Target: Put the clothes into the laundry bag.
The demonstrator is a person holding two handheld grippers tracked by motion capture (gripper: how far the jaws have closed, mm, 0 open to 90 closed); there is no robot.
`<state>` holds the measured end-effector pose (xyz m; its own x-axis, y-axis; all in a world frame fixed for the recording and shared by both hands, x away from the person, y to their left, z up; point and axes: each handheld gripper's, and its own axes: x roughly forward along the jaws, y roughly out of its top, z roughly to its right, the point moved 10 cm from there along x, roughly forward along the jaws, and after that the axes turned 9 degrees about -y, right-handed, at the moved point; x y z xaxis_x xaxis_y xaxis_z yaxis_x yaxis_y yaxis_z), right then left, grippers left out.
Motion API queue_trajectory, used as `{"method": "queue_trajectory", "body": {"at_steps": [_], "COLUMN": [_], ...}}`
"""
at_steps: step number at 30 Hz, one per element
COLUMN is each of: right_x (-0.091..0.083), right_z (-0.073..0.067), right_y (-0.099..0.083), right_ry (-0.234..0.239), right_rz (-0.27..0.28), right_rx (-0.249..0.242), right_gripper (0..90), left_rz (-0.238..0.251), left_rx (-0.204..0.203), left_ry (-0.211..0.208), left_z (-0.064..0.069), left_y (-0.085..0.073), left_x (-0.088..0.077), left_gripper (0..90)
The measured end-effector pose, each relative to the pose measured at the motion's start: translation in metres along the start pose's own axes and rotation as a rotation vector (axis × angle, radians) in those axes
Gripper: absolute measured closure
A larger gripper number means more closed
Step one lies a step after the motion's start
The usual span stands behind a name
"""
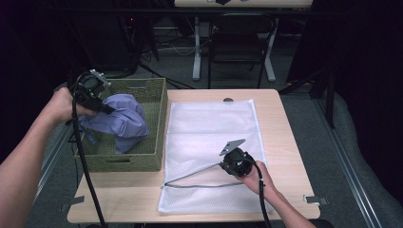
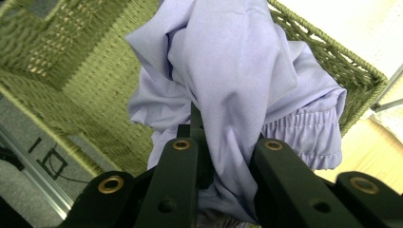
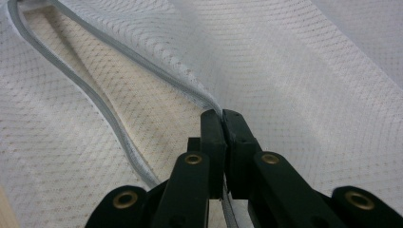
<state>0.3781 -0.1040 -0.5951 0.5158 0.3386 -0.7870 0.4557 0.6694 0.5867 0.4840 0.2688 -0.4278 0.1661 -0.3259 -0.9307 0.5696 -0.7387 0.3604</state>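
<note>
Right gripper [image 3: 222, 124]: nearest to us — we have its jaws pressed tight together on the upper layer of the white mesh laundry bag [image 1: 209, 142], right at the zipper edge, and we hold that edge up off the lower layer.
Bag mouth: we see the grey zipper [image 3: 90, 95] curving away from the pinch and the tan table [image 1: 280, 118] showing through the mesh, so we judge the bag unzipped and partly open — enough to receive something.
Bag placement: it lies flat across the middle of the table, just beside the basket.
Left gripper [image 1: 100, 100]: we have its jaws clamped on a bunch of the lavender garment [image 2: 237, 80], the cloth gathered between the pads and hanging below them.
Garment position: lifted but still over the green woven basket [image 1: 159, 109], its lower folds inside the walls.
Done so far: bag opened, garment gripped.
Left to do: we judge that carrying the garment across, feeding it into the mouth and closing the zipper all remain.
</note>
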Motion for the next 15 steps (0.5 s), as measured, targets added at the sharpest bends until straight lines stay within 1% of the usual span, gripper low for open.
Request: {"method": "queue_trajectory", "body": {"at_steps": [2, 4, 5, 7, 9, 10, 11, 12, 13, 14, 15], "right_x": [0.0, 0.0, 0.0, 0.0, 0.0, 0.0, 0.0, 0.0, 0.0, 0.0, 0.0], "right_z": [0.0, 0.0, 0.0, 0.0, 0.0, -0.001, -0.001, -0.001, 0.0, 0.0, 0.0], "right_y": [0.0, 0.0, 0.0, 0.0, 0.0, -0.001, -0.001, -0.001, 0.0, 0.0, 0.0], "right_ry": [0.002, 0.001, 0.002, 0.002, 0.002, 0.001, 0.002, 0.002, 0.002, 0.002, 0.004], "right_rz": [0.0, 0.0, -0.001, 0.0, -0.001, -0.007, -0.007, -0.007, -0.003, -0.003, -0.003], "right_rx": [-0.001, -0.001, -0.002, -0.002, 0.002, 0.014, 0.014, 0.014, 0.005, 0.005, 0.002], "right_gripper": [88.1, 88.1, 88.1, 88.1, 88.2, 88.2, 88.2, 88.2, 88.2, 88.2, 88.2], "left_rz": [-0.001, 0.005, 0.003, 0.004, 0.008, 0.009, 0.009, 0.009, 0.013, 0.013, 0.012], "left_rx": [0.005, 0.0, 0.005, 0.004, 0.004, 0.002, 0.011, 0.011, 0.012, 0.012, 0.014], "left_ry": [0.012, 0.012, 0.021, 0.023, 0.031, 0.032, 0.04, 0.04, 0.045, 0.045, 0.05], "left_z": [-0.001, -0.001, -0.003, -0.003, -0.004, -0.004, -0.005, -0.005, -0.005, -0.005, -0.005], "left_y": [0.003, 0.004, 0.006, 0.007, 0.009, 0.01, 0.012, 0.012, 0.014, 0.014, 0.015], "left_x": [-0.007, -0.009, -0.014, -0.016, -0.021, -0.024, -0.03, -0.03, -0.035, -0.035, -0.039], "left_gripper": [83.7, 83.6, 83.6, 83.6, 83.6, 83.6, 83.6, 83.6, 83.7, 83.6, 83.6]}}
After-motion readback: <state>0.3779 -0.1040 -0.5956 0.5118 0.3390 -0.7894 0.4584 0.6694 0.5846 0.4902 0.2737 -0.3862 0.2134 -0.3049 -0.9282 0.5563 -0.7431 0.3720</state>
